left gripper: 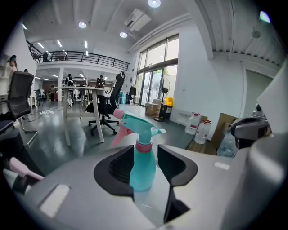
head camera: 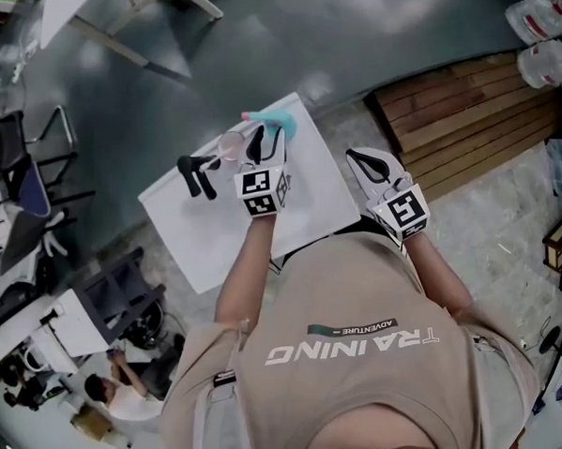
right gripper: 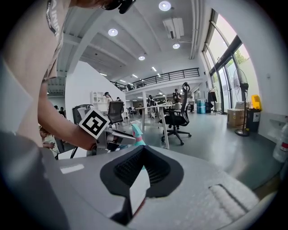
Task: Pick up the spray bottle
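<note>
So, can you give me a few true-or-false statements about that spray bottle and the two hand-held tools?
1. The spray bottle is teal with a pink trigger. True.
2. The left tool is clamped tight on the bottle. False: its jaws stand apart on either side of the bottle and do not press on it.
3. The right tool has its jaws together with nothing between them. True.
4. The bottle lies on its side on the floor. False: it stands upright on the white table.

Left hand-held gripper [head camera: 265,141] at spray bottle [head camera: 283,124]
</note>
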`<state>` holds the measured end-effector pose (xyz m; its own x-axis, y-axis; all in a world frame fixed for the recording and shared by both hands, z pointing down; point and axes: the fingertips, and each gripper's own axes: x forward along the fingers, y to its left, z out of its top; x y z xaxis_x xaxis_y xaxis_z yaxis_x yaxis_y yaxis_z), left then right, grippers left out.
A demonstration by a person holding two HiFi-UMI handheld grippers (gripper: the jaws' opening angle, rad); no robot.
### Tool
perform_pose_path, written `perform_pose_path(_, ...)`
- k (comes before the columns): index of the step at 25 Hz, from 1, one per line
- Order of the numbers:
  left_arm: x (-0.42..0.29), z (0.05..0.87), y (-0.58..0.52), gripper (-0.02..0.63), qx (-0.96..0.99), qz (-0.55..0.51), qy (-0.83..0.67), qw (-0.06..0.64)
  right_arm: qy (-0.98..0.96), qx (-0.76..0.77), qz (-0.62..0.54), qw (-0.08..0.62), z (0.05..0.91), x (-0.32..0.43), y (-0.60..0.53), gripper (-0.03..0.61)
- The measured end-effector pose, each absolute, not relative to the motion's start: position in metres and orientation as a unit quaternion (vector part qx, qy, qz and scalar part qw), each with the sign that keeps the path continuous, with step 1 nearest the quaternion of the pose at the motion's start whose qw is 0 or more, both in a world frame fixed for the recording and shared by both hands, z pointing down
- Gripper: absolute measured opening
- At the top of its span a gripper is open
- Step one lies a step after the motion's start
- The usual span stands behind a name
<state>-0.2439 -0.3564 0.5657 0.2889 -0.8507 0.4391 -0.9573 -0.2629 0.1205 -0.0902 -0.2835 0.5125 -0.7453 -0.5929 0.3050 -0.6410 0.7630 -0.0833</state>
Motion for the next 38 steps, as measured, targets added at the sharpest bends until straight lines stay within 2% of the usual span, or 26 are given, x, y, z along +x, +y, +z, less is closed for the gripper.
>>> perform_pose_path(16,-0.240,0.571,-0.384,0.186,0.798,0.129,-0.566,0.159,-0.921,0.342,0.110,0.151,0.527,-0.079,-0.298,0.002)
perform_pose_path(22,-0.244,0.560,-0.385,0.153,0.800,0.117,-0.575,0.128,-0.921,0.341,0.113,0.152,0.527,-0.080,-0.298,0.002)
perform_pose_path(38,-0.241,0.513,-0.352,0.148,0.806,0.089,-0.576,0.101,-0.931,0.330,0.088,0.130,0.509,-0.095,-0.284,0.002)
